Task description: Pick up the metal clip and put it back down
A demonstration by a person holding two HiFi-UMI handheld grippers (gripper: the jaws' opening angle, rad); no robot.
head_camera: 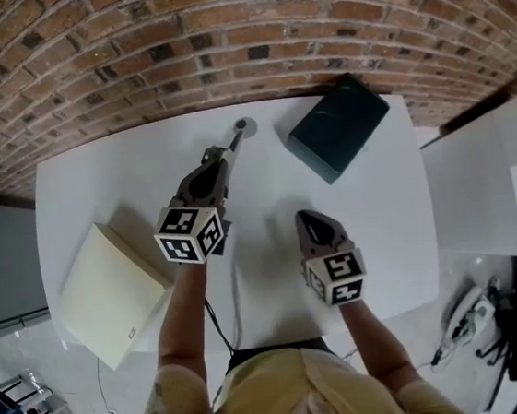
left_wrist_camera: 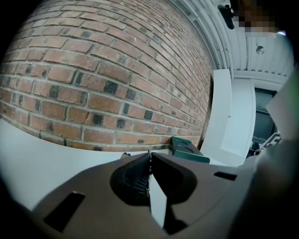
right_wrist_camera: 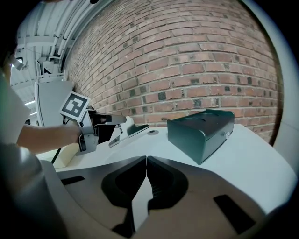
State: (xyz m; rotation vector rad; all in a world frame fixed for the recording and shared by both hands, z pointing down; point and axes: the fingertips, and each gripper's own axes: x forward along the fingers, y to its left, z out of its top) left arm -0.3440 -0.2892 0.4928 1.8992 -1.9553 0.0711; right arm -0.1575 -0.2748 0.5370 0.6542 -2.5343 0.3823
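The metal clip [head_camera: 235, 142], a thin silvery strip, sticks out past the fingertips of my left gripper [head_camera: 225, 156] near the table's far edge. In the right gripper view the clip [right_wrist_camera: 133, 130] hangs just under the left gripper [right_wrist_camera: 122, 119], close above the table, joined to the fingertips by a thin wire. In the left gripper view that gripper [left_wrist_camera: 150, 154] has its jaws pressed together, and the clip is almost hidden. My right gripper [head_camera: 308, 214] rests lower on the table, right of centre. Its jaws [right_wrist_camera: 146, 159] are shut with nothing between them.
A dark green box [head_camera: 337, 126] stands at the back right of the white table [head_camera: 382, 234]. At the front left lies a cream box [head_camera: 111, 292]. A small round disc [head_camera: 244, 124] sits just beyond the clip. The brick wall runs behind the table.
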